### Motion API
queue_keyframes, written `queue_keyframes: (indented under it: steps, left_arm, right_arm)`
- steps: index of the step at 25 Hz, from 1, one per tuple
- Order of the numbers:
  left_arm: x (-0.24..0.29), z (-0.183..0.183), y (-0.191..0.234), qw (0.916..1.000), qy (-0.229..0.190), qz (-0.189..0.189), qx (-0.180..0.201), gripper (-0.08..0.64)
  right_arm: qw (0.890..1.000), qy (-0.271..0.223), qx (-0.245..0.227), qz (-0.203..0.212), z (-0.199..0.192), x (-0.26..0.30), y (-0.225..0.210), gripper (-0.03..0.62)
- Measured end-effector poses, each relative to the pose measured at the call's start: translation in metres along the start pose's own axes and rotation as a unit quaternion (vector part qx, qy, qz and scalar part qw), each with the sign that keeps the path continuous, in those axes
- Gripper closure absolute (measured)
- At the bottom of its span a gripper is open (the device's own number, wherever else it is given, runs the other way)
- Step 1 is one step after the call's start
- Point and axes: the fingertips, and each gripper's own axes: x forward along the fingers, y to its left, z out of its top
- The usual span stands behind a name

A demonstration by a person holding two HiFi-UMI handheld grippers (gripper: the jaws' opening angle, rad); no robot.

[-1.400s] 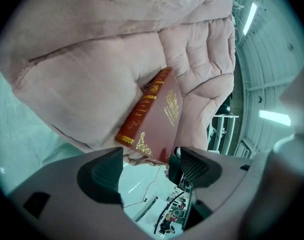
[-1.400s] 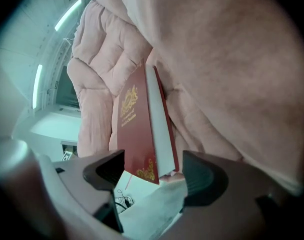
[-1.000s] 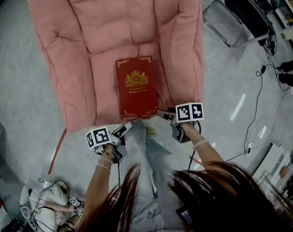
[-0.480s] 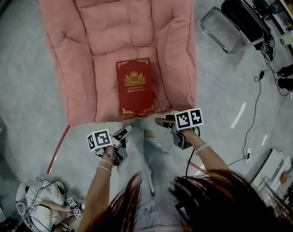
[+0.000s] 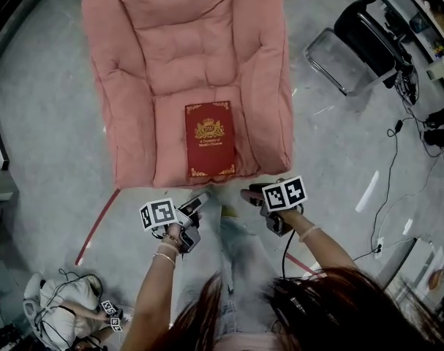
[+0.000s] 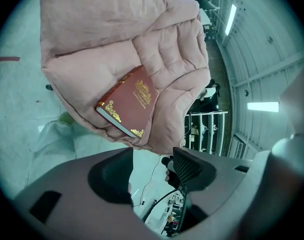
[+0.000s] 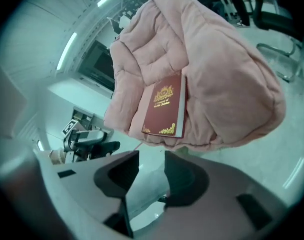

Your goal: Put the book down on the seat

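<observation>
The red book [image 5: 210, 139] with a gold crest lies flat on the seat cushion of the pink padded chair [image 5: 134, 86], near its front edge. Nothing touches it. Both grippers hang in front of the seat, apart from the book. My left gripper [image 5: 199, 200] points at the chair from the lower left, and the left gripper view shows the book [image 6: 127, 104] beyond it. My right gripper [image 5: 249, 194] hangs at the lower right, with the book [image 7: 166, 106] ahead in its view. Both pairs of jaws have just been closing, with a gap between them and nothing in it.
A black office chair [image 5: 371, 31] with a chrome frame stands at the upper right. Cables [image 5: 394, 134] run over the grey floor on the right. A red strip [image 5: 97, 227] lies left of the chair. The person's jeans-clad legs [image 5: 240, 251] are below the grippers.
Both grippers have drawn back from the seat's front edge and away from the book. The chair sits farther up in the head view. The book has stayed on the cushion.
</observation>
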Motion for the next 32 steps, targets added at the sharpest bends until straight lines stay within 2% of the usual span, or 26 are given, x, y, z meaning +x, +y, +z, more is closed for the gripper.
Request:
queue_keyframes:
  steps: [8,14,21,32]
  left_arm:
    - [-0.014,-0.006,-0.024,0.9996,-0.025,-0.016,-0.003,0.316]
    - [-0.026,-0.015,-0.031,0.9997,-0.023,-0.004,0.007,0.316]
    - [-0.044,-0.025,-0.045,0.9991,-0.04,-0.016,0.005,0.319]
    - [-0.07,-0.043,-0.062,0.9987,-0.02,-0.021,0.041,0.319]
  right_arm:
    - [1.0,-0.016,0.002,0.015,0.001,-0.016,0.019,0.433]
    - [0.998,-0.031,0.026,0.038,0.003,-0.024,0.041,0.447]
    - [0.997,-0.07,0.014,0.033,0.003,-0.038,0.064,0.479]
    - [0.993,-0.113,0.031,0.03,-0.01,-0.048,0.098,0.485]
